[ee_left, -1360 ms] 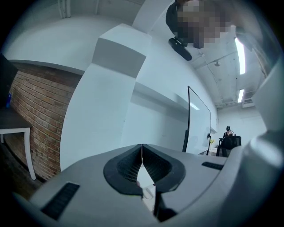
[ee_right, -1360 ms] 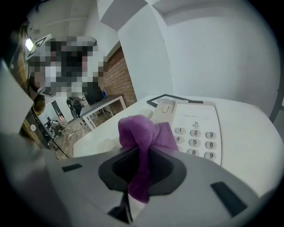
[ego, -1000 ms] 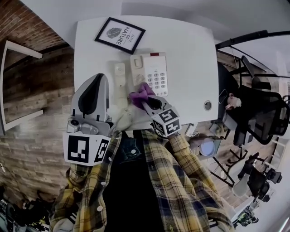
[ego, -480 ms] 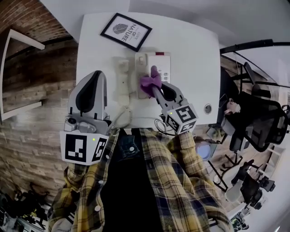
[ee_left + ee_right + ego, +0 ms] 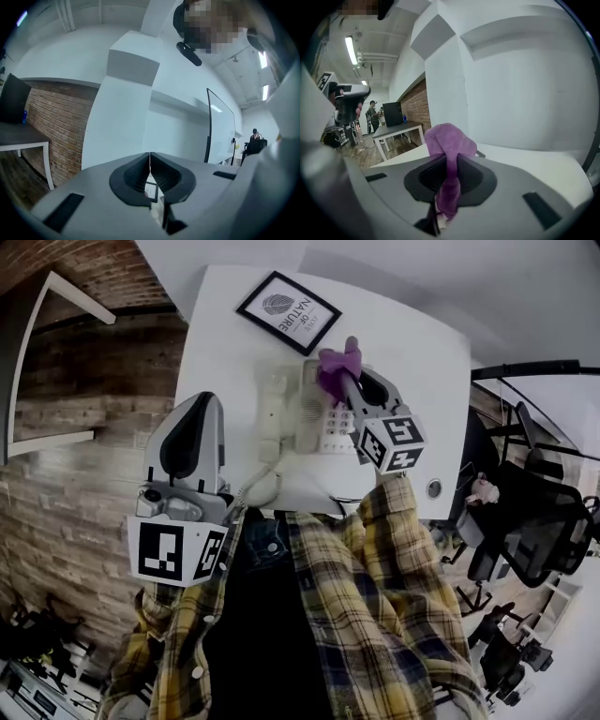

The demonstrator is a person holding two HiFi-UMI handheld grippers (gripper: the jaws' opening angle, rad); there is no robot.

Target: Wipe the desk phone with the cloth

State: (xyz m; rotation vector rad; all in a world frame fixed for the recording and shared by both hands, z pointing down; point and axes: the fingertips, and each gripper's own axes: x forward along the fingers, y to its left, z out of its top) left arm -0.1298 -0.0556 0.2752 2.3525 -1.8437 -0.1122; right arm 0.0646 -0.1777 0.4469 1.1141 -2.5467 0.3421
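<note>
A cream desk phone (image 5: 314, 423) lies on the white desk (image 5: 412, 381), its handset (image 5: 270, 413) beside the base at the left and a coiled cord (image 5: 251, 488) trailing toward me. My right gripper (image 5: 339, 367) is shut on a purple cloth (image 5: 336, 364), held over the far end of the phone base; the cloth (image 5: 449, 140) bunches out between the jaws in the right gripper view. My left gripper (image 5: 195, 404) hangs at the desk's left edge, jaws together (image 5: 150, 157) with nothing in them, aimed at the wall.
A black-framed picture (image 5: 288, 312) lies at the desk's far left corner. A round cable port (image 5: 433, 488) sits near the right front edge. Office chairs (image 5: 525, 512) stand to the right of the desk, and a brick wall (image 5: 84, 427) is to the left.
My right gripper has carried the cloth from the phone's near end across the keypad to its far end. The left gripper has stayed put.
</note>
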